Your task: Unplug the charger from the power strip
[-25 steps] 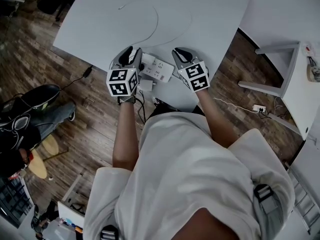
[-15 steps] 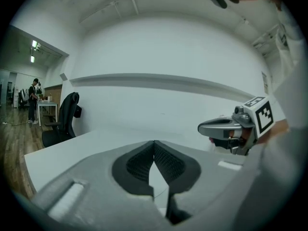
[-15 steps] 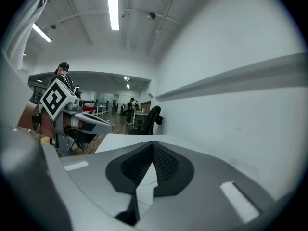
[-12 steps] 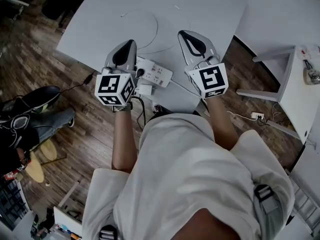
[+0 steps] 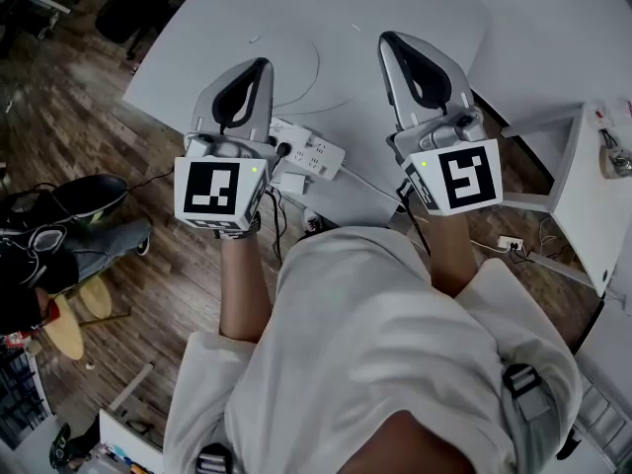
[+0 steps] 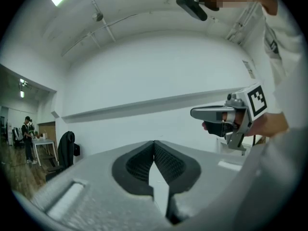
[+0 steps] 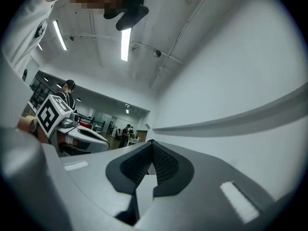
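Observation:
A white power strip (image 5: 314,152) lies near the front edge of the white table (image 5: 326,18), with a black plug (image 5: 281,149) at its left end. A white charger block (image 5: 288,179) sits against the strip's near side; I cannot tell if it is plugged in. My left gripper (image 5: 261,65) hangs high above the strip's left end, shut and empty. My right gripper (image 5: 387,38) is raised to the strip's right, also shut and empty. The left gripper view shows shut pads (image 6: 154,146) and the right gripper (image 6: 226,117) against a white wall. The right gripper view shows shut pads (image 7: 151,146).
A thin white cable (image 5: 308,62) curves over the table. A black cord (image 5: 269,227) drops off the table's front edge to the wooden floor (image 5: 148,284). A second white table (image 5: 578,181) stands at the right, with a floor socket (image 5: 511,242) below. Dark shoes (image 5: 69,197) lie at the left.
Both grippers have risen from beside the power strip toward the camera. Their jaws, apart a second ago, are now shut with nothing in them. The strip and the charger stayed on the table.

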The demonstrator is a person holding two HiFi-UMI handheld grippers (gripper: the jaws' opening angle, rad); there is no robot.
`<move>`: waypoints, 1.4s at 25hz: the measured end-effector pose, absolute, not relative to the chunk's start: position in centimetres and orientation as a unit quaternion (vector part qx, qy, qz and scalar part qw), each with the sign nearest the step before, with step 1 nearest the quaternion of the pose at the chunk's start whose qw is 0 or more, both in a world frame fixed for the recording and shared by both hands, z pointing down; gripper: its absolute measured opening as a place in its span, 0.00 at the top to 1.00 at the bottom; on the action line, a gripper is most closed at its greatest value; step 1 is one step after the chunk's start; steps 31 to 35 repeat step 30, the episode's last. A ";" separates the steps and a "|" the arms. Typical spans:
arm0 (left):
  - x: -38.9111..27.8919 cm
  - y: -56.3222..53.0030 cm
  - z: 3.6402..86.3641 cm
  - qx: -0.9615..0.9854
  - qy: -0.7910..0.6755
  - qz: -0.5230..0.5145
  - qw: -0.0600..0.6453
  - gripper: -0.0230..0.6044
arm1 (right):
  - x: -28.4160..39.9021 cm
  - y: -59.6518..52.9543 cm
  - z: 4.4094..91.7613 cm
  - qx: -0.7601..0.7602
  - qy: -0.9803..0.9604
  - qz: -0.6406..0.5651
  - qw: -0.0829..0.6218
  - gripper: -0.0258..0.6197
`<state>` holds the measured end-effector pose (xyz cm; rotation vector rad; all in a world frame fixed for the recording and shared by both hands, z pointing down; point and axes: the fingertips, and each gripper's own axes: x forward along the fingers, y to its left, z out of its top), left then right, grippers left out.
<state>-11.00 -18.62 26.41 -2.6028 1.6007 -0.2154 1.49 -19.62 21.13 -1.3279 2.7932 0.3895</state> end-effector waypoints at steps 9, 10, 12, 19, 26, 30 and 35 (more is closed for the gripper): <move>-9.9 -18.3 24.4 -0.851 0.518 -0.063 0.054 0.96 | 2.4 -19.2 20.4 -0.431 0.892 0.132 0.012 0.96; -9.8 -18.2 24.5 -0.851 0.518 -0.063 0.053 0.96 | 2.5 -19.1 20.5 -0.432 0.892 0.130 0.011 0.96; -9.7 -18.1 24.6 -0.852 0.517 -0.065 0.052 0.96 | 2.6 -19.0 20.7 -0.433 0.892 0.128 0.010 0.96; -9.6 -17.5 24.6 -0.851 0.518 -0.070 0.053 0.96 | 2.5 -18.5 20.7 -0.431 0.893 0.128 0.007 0.96; -9.6 -16.8 24.9 -0.849 0.521 -0.071 0.046 0.96 | 2.5 -17.9 20.8 -0.429 0.894 0.126 0.003 0.96; -9.7 -16.3 25.0 -0.849 0.521 -0.072 0.043 0.96 | 2.2 -17.3 21.0 -0.426 0.896 0.125 0.002 0.96; -9.7 -16.3 25.0 -0.849 0.521 -0.072 0.043 0.96 | 2.2 -17.3 21.0 -0.426 0.896 0.125 0.002 0.96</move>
